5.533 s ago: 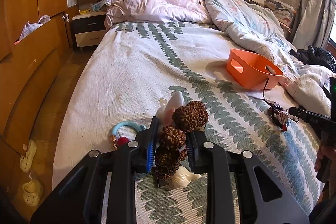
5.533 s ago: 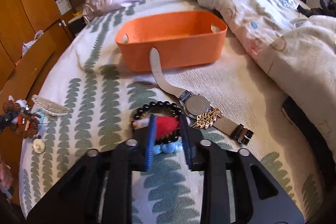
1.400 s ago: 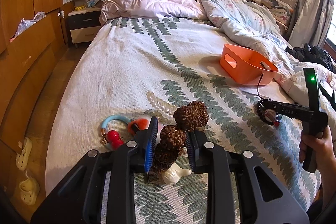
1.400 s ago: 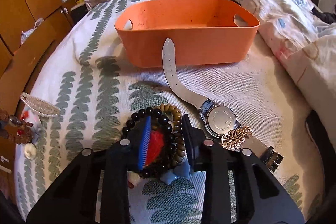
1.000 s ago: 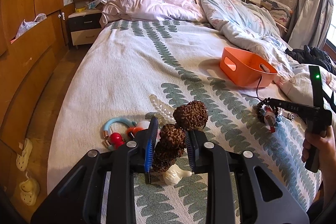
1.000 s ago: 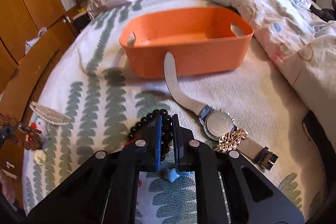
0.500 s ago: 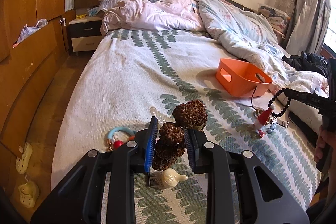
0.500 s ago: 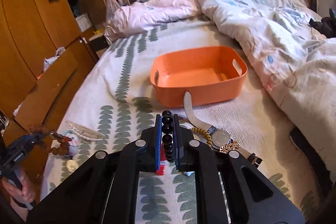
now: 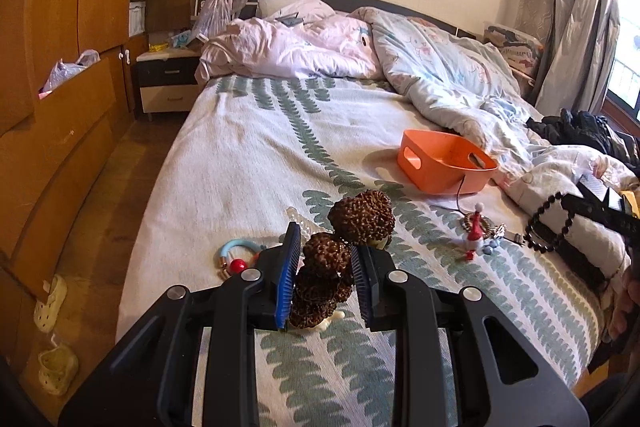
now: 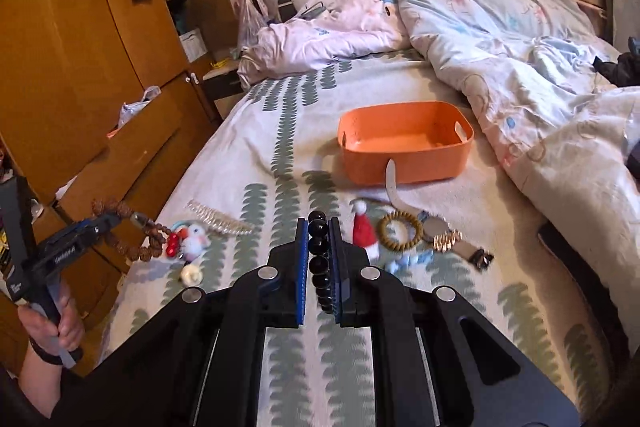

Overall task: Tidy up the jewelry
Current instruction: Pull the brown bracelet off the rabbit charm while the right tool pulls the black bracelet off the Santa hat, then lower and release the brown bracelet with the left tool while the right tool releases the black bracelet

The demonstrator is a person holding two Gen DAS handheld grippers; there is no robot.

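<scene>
Black bead bracelet [image 10: 319, 259] clenched in right gripper [image 10: 319, 227]; brown knobbly beads [image 9: 326, 267] clenched in left gripper [image 9: 325, 251], above bed [image 9: 248, 163].

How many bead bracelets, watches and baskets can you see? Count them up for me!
Bead bracelets: 3 (black in the right hand-held gripper, knobbly brown in the left hand-held gripper, tan lying on the bed)
Watches: 1
Orange baskets: 1
Total: 5
</scene>
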